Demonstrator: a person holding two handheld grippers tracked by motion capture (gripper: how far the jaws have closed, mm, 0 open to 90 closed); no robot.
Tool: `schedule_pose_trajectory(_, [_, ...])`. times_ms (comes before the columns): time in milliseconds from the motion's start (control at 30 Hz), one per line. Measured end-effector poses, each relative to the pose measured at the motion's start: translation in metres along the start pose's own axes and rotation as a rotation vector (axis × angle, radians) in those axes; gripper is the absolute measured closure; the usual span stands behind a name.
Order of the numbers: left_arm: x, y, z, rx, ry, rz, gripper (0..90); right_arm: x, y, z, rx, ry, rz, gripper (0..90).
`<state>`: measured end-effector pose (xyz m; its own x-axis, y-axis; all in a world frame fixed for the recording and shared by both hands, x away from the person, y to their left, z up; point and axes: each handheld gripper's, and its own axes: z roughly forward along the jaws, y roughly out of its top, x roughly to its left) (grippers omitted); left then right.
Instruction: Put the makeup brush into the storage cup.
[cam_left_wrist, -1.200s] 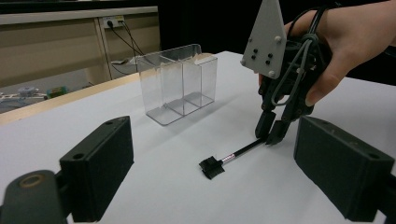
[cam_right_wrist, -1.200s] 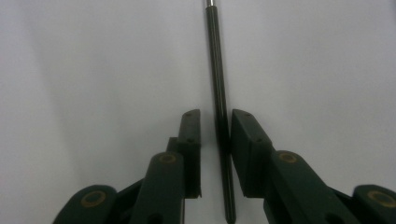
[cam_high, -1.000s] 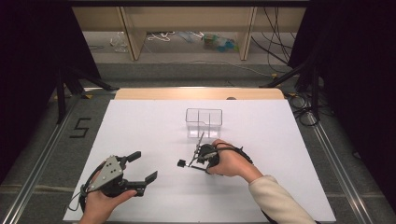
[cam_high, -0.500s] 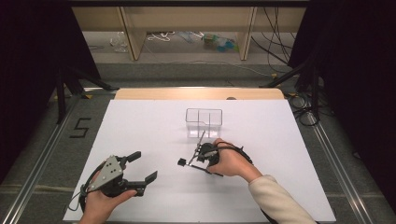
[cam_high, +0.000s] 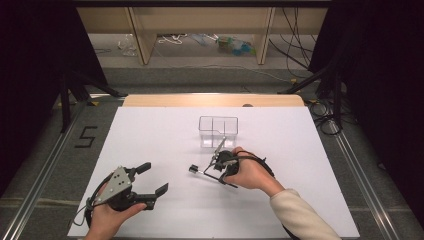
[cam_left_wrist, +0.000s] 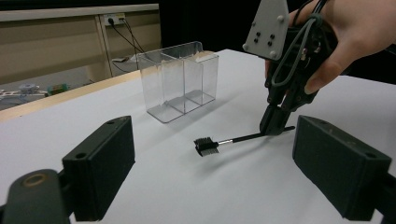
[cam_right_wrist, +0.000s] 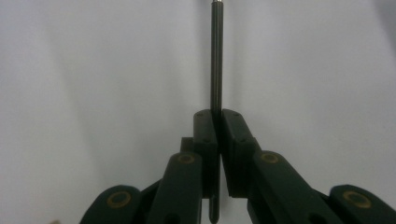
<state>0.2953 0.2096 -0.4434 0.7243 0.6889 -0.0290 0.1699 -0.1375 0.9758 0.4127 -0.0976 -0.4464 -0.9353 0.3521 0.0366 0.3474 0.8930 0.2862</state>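
Note:
A thin black brush (cam_high: 199, 171) with a small bristled head lies low over the white table sheet (cam_high: 150, 135); its head (cam_left_wrist: 206, 146) points away from my right gripper. My right gripper (cam_high: 216, 170) is held in a hand, points down and is shut on the handle's end (cam_left_wrist: 261, 134). In the right gripper view the handle (cam_right_wrist: 215, 56) runs straight out from between the closed jaws (cam_right_wrist: 217, 114). A clear divided box (cam_high: 218, 131) stands upright just beyond that hand. My left gripper (cam_high: 152, 179) rests open at the near left, its jaws (cam_left_wrist: 219, 177) wide apart with nothing between them.
The clear box (cam_left_wrist: 180, 81) has several compartments. The table's wooden far edge (cam_high: 212, 100) borders a floor with cables and wooden shelf legs. A "5" mark (cam_high: 86, 136) lies on the floor at the left. White sheet spreads bare around both hands.

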Motion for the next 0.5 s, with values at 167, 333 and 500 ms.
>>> schedule_pose_trajectory(167, [0.0, 0.0, 0.0, 0.002, 0.0, 0.001, 13.2, 0.004, -0.006, -0.009, -0.09, -0.001, 0.047, 85.8])
schedule_pose_trajectory(333, [0.0, 0.0, 0.001, -0.002, -0.003, 0.0, 13.3, 0.005, -0.014, -0.015, -0.168, -0.006, 0.066, 85.8])
schedule_pose_trajectory(500, [0.0, -0.001, 0.002, -0.008, -0.003, -0.015, 13.3, 0.007, -0.021, -0.022, -0.241, -0.01, 0.084, 85.8])
